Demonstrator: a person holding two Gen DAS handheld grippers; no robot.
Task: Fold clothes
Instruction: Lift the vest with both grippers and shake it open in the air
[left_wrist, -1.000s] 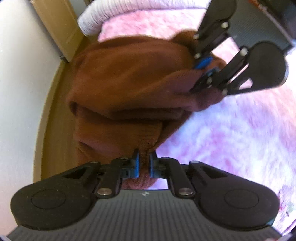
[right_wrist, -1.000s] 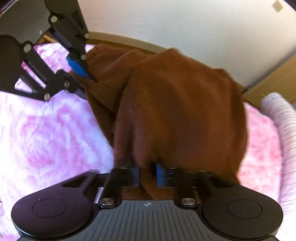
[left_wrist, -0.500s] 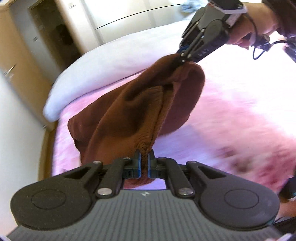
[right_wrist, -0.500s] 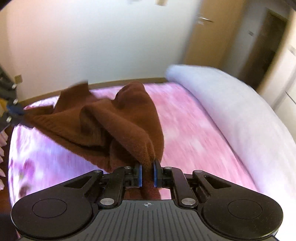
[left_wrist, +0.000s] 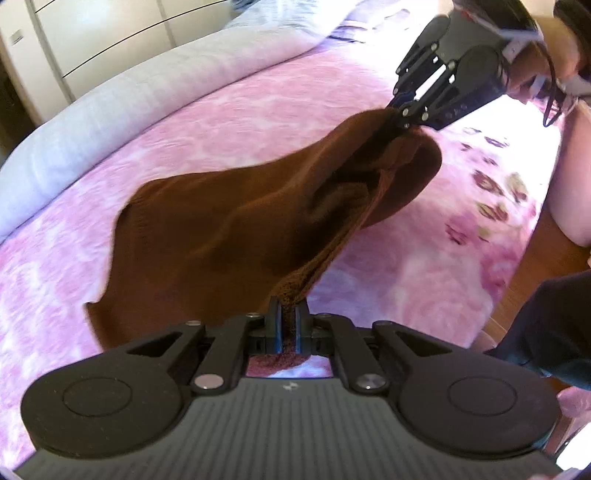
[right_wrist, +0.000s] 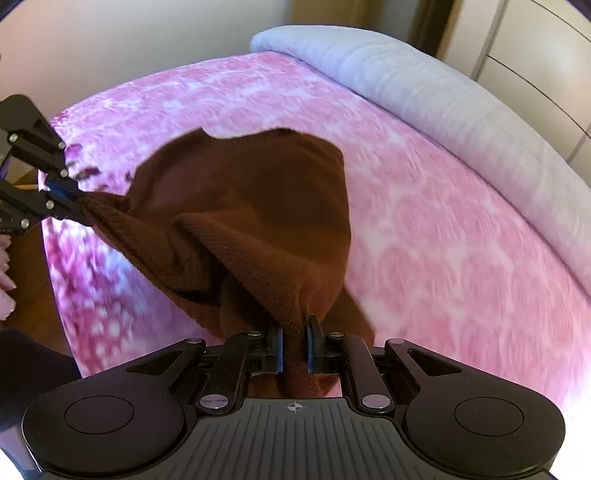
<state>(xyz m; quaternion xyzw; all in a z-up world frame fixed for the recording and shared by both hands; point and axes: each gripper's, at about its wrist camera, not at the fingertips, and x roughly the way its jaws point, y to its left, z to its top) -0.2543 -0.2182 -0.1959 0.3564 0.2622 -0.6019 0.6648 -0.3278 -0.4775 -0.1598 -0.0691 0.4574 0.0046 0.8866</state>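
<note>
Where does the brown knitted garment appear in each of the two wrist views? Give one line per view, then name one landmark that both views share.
Left wrist view: the brown knitted garment fills the centre, stretched from the left tongs at the bottom up to the right tongs at upper right.
Right wrist view: the garment sits centre-left, running from the right tongs to the left tongs at the left edge.
Shared landmark: the pink bedspread under it.

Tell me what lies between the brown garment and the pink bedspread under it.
Nothing visible: both grippers, left and right, hold the brown garment over bare pink bedspread. The grey rolled duvet lies off at the edge.
</note>
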